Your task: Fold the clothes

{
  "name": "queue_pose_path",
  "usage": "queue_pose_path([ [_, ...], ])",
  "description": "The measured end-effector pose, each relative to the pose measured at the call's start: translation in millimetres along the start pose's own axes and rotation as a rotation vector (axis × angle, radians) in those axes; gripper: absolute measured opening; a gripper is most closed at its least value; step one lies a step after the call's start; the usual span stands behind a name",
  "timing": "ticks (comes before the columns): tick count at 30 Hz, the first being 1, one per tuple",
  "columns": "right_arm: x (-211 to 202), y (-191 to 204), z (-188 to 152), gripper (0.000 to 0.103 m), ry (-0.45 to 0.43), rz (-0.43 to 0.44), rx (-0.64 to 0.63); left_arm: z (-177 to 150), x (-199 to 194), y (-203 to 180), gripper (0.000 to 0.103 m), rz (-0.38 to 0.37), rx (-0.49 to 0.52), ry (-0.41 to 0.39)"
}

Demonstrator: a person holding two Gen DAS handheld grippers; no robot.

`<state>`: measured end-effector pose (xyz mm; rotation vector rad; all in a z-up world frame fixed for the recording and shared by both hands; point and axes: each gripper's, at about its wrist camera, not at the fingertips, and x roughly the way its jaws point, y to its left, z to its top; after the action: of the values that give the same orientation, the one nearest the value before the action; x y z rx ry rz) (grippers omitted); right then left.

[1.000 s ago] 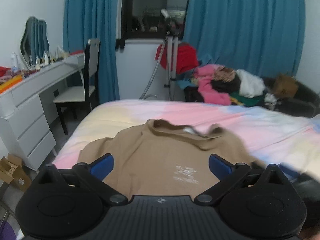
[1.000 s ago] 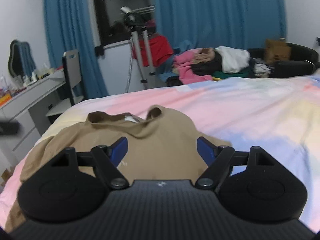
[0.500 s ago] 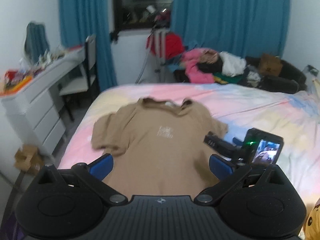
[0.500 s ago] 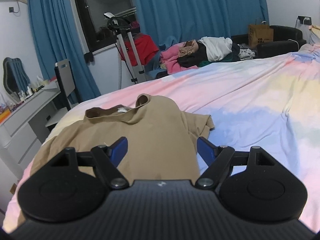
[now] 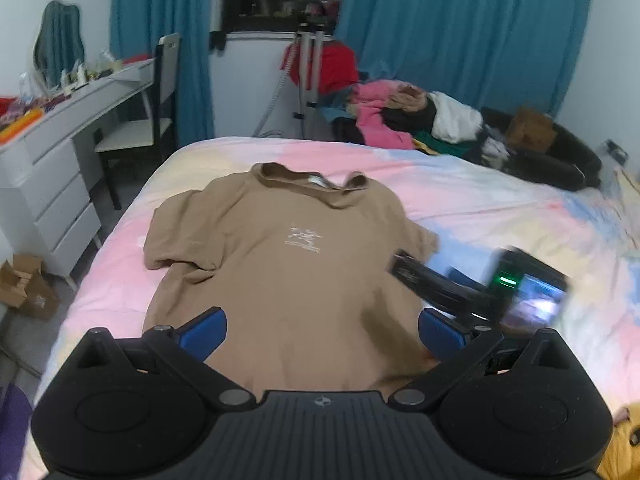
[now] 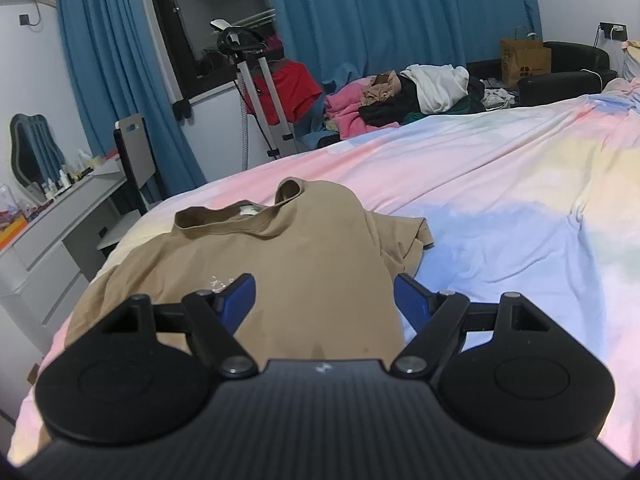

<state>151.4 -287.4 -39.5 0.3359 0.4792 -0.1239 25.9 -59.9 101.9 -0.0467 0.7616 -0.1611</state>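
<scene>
Left gripper [image 5: 322,328] edges closer over the tan cotton T-shirt [image 5: 288,264], wide; right gripper [image 6: 324,294] wide too; chest print unreadable.

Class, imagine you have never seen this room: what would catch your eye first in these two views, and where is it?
First the tan T-shirt, spread face up on the pastel bedspread with its collar toward the far edge. Then the blue curtains along the back wall, and below them the heap of clothes past the bed. Both the left gripper and the right gripper hang open above the shirt.
</scene>
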Motion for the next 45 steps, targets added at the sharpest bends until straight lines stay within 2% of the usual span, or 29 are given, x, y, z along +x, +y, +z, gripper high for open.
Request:
queue_pose_path([
  [3, -1, -3, -3, 0.077, 0.007, 0.006, 0.01, -2, 48, 48, 0.103, -0.042, -0.109, 0.034],
  [9, 8, -6, -7, 0.077, 0.034, 0.016, 0.033, -17, 138, 155, 0.101, -0.058, -0.471, 0.038],
  [12, 14, -10, -8, 0.077, 0.051, 0.024, 0.056, -25, 183, 209, 0.089, -0.064, -0.652, 0.039],
  [15, 22, -18, -8, 0.078, 0.084, 0.047, 0.093, -33, 227, 263, 0.088, -0.071, -0.834, 0.039],
  [21, 40, -38, -9, 0.077, 0.132, 0.037, 0.183, -27, 259, 289, 0.093, -0.109, -1.0, -0.034],
  [24, 50, -46, -12, 0.077, 0.164, 0.031, 0.221, -20, 251, 282, 0.091, -0.11, -0.996, -0.043],
  [26, 55, -47, -14, 0.077, 0.187, 0.033, 0.236, -16, 236, 272, 0.091, -0.135, -0.939, -0.063],
  [31, 58, -47, -18, 0.077, 0.209, 0.035, 0.239, -11, 222, 274, 0.09, -0.077, -0.916, -0.096],
  [32, 59, -46, -18, 0.077, 0.211, 0.035, 0.238, -12, 224, 278, 0.089, -0.072, -0.943, -0.086],
  [35, 60, -46, -20, 0.077, 0.222, 0.033, 0.237, -13, 237, 294, 0.089, -0.104, -1.001, -0.06],
  [37, 62, -45, -21, 0.077, 0.23, 0.035, 0.237, -15, 251, 301, 0.082, -0.128, -1.026, -0.055],
  [39, 63, -45, -21, 0.077, 0.236, 0.036, 0.233, -14, 269, 307, 0.081, -0.161, -1.07, -0.062],
  [40, 64, -45, -21, 0.077, 0.239, 0.037, 0.231, -14, 278, 310, 0.076, -0.177, -1.092, -0.065],
  [43, 65, -45, -22, 0.077, 0.248, 0.038, 0.237, 1, 291, 317, 0.07, -0.124, -1.068, -0.107],
  [45, 66, -46, -22, 0.077, 0.253, 0.039, 0.24, 14, 298, 319, 0.07, -0.1, -1.019, -0.103],
])
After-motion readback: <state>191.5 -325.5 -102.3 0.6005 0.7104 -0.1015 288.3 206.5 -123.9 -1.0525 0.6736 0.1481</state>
